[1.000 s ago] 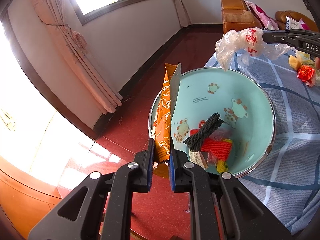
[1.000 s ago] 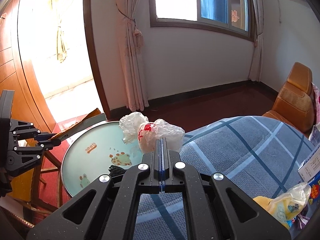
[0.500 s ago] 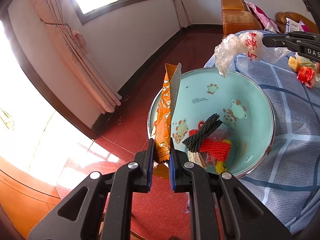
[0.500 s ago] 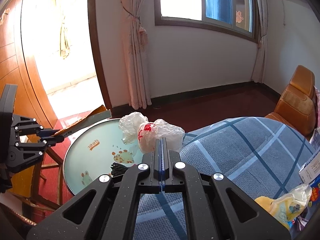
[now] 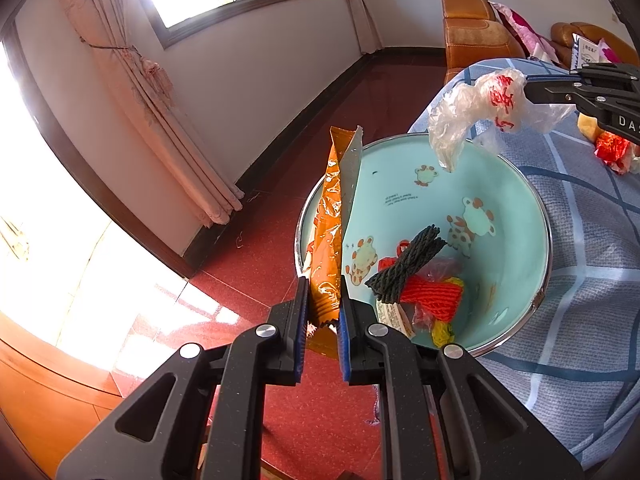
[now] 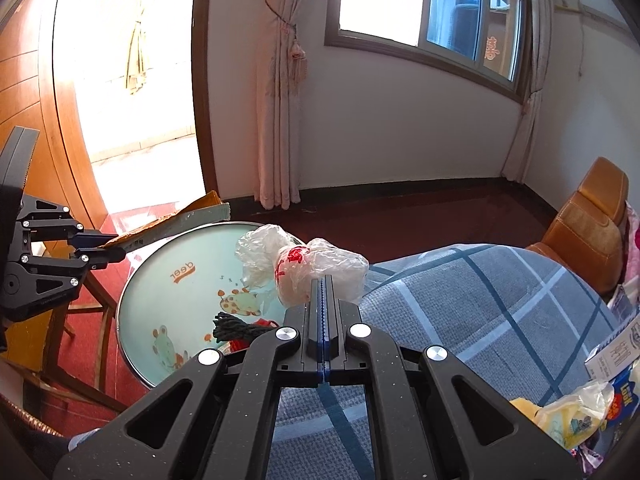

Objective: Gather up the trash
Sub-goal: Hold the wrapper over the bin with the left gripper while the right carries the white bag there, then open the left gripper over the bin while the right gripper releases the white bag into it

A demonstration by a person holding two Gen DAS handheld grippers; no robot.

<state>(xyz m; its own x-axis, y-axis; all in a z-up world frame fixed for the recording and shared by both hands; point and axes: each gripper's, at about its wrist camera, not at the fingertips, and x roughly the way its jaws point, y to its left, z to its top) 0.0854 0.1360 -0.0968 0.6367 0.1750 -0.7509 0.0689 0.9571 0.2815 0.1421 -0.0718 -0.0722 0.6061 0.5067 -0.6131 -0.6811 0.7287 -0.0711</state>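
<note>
A pale blue cartoon-print basin (image 5: pixel 500 184) holds a black cord bundle (image 5: pixel 408 264), a red net (image 5: pixel 432 296) and other scraps. My left gripper (image 5: pixel 323 300) is shut on the lower end of an orange snack wrapper (image 5: pixel 330 232) that stands along the basin's left rim. My right gripper (image 6: pixel 322 284) is shut on a crumpled clear plastic bag with red print (image 6: pixel 304 264). It holds the bag just above the basin's (image 6: pixel 160 280) far rim. In the left wrist view the bag (image 5: pixel 480 108) hangs from the right gripper (image 5: pixel 532 84).
A blue plaid cloth (image 5: pixel 580 260) covers the table under the basin. More litter lies on it: a red wrapper (image 5: pixel 612 148), a yellow bag (image 6: pixel 568 416), a carton (image 6: pixel 616 356). An orange sofa (image 5: pixel 472 28) stands behind. A wooden chair (image 6: pixel 80 312) and red floor lie below.
The right gripper has rolled slightly, and the plastic bag now hangs a little lower over the basin's far rim. The left gripper and the wrapper have kept still.
</note>
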